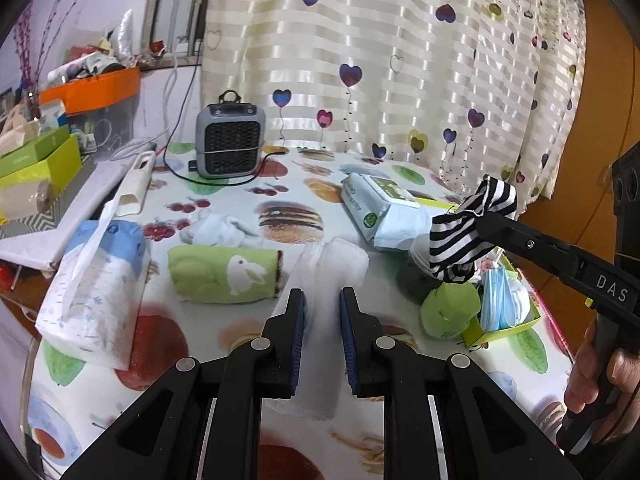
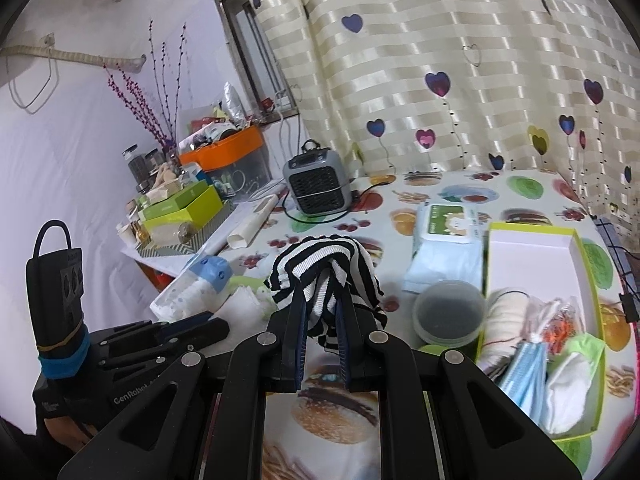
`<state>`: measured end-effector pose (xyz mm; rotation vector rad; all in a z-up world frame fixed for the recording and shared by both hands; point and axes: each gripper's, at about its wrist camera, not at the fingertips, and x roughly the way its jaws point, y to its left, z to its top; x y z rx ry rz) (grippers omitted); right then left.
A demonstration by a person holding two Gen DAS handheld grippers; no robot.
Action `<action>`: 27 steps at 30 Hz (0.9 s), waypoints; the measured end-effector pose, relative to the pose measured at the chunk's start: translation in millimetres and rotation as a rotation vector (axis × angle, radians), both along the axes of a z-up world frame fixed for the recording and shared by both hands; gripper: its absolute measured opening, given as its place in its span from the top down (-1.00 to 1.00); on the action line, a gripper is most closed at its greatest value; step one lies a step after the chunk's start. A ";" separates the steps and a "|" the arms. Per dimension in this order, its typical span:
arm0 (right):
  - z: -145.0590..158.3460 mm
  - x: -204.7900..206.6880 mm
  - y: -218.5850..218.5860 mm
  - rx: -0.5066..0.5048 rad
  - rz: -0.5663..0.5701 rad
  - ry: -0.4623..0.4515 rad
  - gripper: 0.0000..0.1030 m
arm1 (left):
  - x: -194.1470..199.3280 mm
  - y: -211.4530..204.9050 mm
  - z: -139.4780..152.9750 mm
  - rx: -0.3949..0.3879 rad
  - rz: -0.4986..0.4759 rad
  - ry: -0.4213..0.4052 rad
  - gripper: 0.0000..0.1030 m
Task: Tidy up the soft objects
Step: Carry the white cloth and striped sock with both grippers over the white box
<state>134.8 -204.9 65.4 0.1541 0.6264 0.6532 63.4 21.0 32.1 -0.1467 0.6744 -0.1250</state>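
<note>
My right gripper [image 2: 322,300] is shut on a black-and-white striped cloth [image 2: 326,266] and holds it in the air above the table; in the left wrist view the cloth [image 1: 464,236] hangs left of the green-rimmed box [image 1: 502,330]. The box [image 2: 582,248] holds a blue face mask [image 2: 524,376], white cloth and a beige roll. My left gripper [image 1: 322,300] is open, its fingers on either side of a white folded cloth [image 1: 320,320] lying on the table. A green rabbit towel [image 1: 224,276] and a small white cloth [image 1: 224,230] lie to its left.
A tissue pack [image 1: 96,292] lies at the left. A wet-wipes pack [image 1: 380,208], a dark lidded tub [image 2: 450,312] and a green soft item [image 1: 448,308] sit near the box. A grey heater [image 1: 230,140] stands at the back. Cluttered boxes [image 1: 40,168] line the left edge.
</note>
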 end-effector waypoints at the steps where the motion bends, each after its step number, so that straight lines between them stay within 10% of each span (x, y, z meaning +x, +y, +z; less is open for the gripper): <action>1: 0.2 0.3 -3.6 0.002 -0.007 -0.001 0.73 | 1.2 -1.5 0.5 0.000 -0.004 0.000 0.68; 27: 15.0 13.6 -76.8 0.019 -0.169 -0.037 0.73 | 39.9 -64.6 25.7 -0.001 -0.146 -0.056 0.68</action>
